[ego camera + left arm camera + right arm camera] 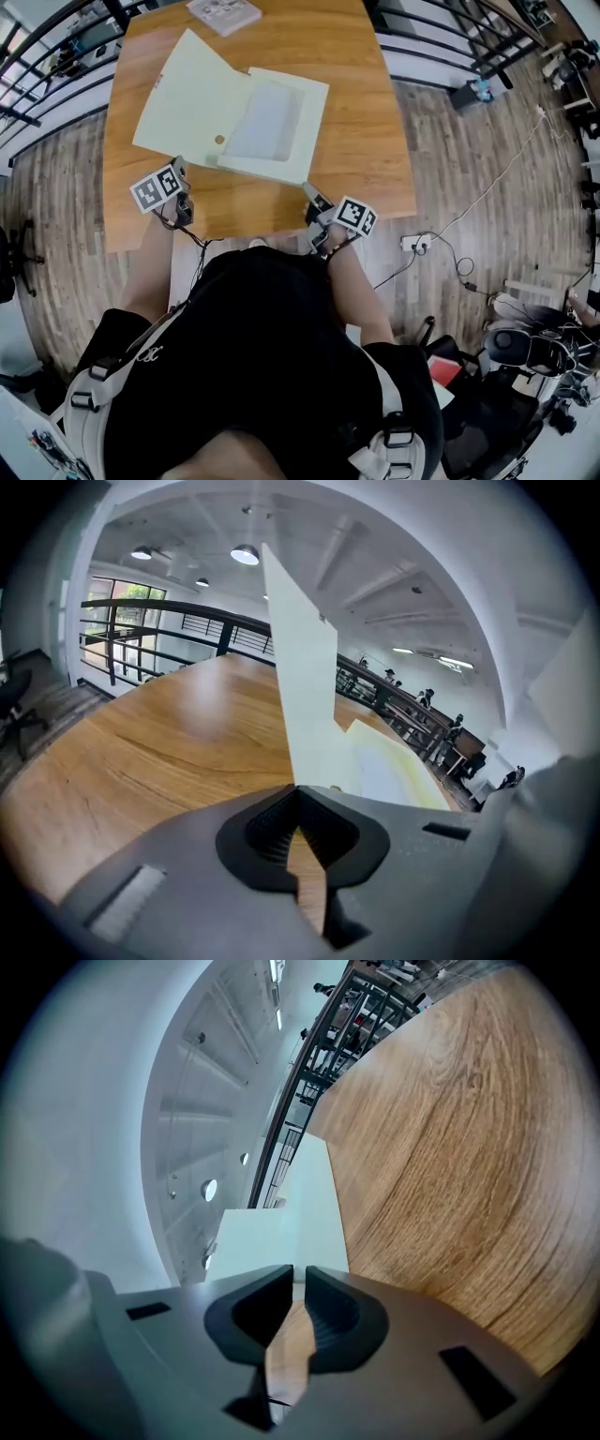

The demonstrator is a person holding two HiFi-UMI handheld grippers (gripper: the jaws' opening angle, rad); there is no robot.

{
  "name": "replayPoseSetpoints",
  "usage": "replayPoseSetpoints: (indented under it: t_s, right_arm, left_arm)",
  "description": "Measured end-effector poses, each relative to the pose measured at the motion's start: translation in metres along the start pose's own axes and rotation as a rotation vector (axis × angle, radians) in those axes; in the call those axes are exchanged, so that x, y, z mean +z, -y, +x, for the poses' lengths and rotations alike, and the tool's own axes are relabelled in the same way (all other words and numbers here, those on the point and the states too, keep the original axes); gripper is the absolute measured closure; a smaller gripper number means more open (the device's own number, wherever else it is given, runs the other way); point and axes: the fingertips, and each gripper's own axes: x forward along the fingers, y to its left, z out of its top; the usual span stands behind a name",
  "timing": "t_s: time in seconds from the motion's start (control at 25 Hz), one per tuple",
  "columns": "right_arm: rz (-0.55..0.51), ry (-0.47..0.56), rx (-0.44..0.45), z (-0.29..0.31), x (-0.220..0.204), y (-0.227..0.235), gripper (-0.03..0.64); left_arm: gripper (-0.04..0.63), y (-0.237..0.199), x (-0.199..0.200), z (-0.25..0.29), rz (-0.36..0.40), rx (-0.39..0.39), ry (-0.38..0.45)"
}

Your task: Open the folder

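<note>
- Folder (302, 141), pale yellow, lies opened on my wooden table (366, 112), upper centre of the head view.
- Long axis of the opened spread runs left to right, with the right end slightly lower. The fold line runs top to bottom, leaning toward the lower left.
- Cover (192, 98) forms the left half and is raised. It stands as a steep sheet in the left gripper view.
- My left gripper (178, 169) has its jaws fully together, pinching the cover's lower edge.
- My right gripper (309, 190) has its jaws a narrow slit apart, clamped on the folder's lower right corner.
</note>
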Motion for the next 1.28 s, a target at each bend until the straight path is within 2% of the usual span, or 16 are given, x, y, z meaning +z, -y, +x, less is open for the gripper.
replayPoseSetpoints:
  t_s: [0.16, 0.4, 0.64, 0.76, 0.92, 1.04, 1.16, 1.28]
  right_arm:
    - [-0.001, 0.009, -0.006, 0.001, 0.006, 0.004, 0.571]
    - [-0.004, 0.006, -0.023, 0.001, 0.009, 0.006, 0.571]
    - [0.018, 0.002, -0.057, -0.001, 0.009, 0.009, 0.569]
    - [0.015, -0.004, -0.08, 0.001, 0.011, 0.01, 0.567]
    - [-0.029, -0.021, -0.127, 0.001, 0.012, 0.009, 0.565]
    - [-0.138, -0.02, -0.175, -0.003, 0.02, -0.007, 0.568]
    - [-0.268, 0.026, -0.191, -0.012, 0.042, -0.033, 0.568]
    - [-0.449, 0.098, -0.2, -0.02, 0.069, -0.068, 0.574]
  left_arm:
    - [0.592, -0.018, -0.008, 0.008, -0.058, 0.016, -0.015]
    - [0.588, -0.039, -0.016, 0.023, -0.249, 0.031, -0.023]
    - [0.574, -0.048, -0.025, 0.029, -0.273, 0.096, -0.025]
    - [0.568, -0.046, -0.021, 0.028, -0.254, 0.098, -0.003]
    - [0.568, -0.032, -0.01, 0.015, -0.15, 0.056, 0.034]
    - [0.534, -0.024, -0.002, -0.005, -0.084, 0.038, 0.074]
    - [0.534, -0.015, 0.009, -0.032, -0.04, 0.035, 0.139]
    - [0.548, 0.01, 0.022, -0.057, 0.05, -0.021, 0.192]
